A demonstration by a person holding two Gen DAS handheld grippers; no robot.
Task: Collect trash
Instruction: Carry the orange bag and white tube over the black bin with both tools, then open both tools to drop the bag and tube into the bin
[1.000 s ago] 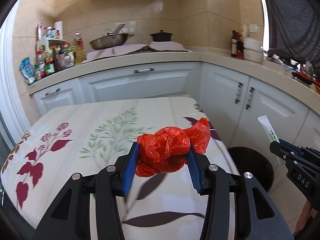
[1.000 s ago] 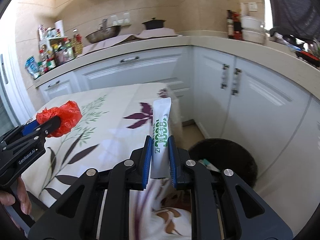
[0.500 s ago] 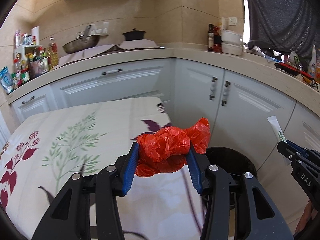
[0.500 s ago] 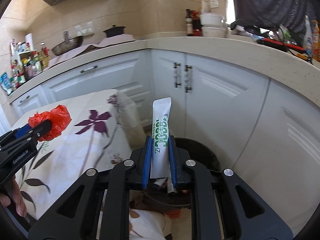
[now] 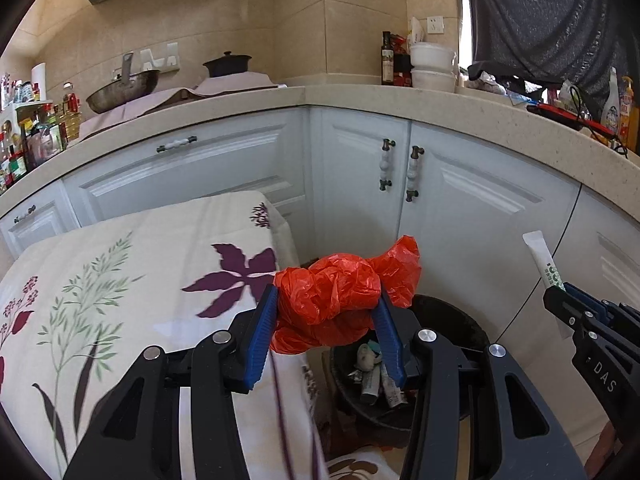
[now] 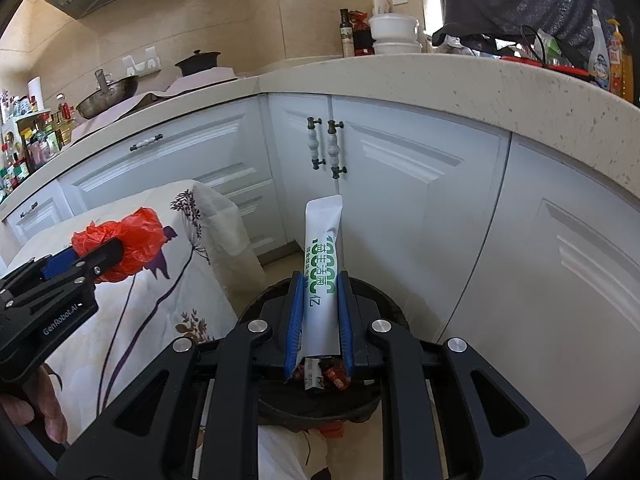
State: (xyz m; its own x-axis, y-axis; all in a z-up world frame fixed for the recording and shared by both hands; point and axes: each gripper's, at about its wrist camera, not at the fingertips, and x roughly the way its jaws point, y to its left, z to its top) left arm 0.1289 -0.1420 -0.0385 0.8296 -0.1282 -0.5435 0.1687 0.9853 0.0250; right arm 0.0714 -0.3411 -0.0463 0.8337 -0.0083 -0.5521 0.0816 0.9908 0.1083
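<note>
Left tongs (image 5: 326,322) half open, clamped on red bag (image 5: 340,300), at counter (image 5: 120,260) edge beside bin (image 5: 460,324). Right tongs (image 6: 318,320) nearly closed on sachet (image 6: 323,248), over bin (image 6: 384,308).

Risks: crumpled bag may spring open, catch a pad or drift outside the rim; sachet may cling to a pad.

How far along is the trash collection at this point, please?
Done: some wrappers already lie in the black bin. In hand: the left gripper is shut on a crumpled red bag near the bin's edge, and the right gripper is shut on a white sachet above the bin. Left: both pieces have yet to be dropped in.
</note>
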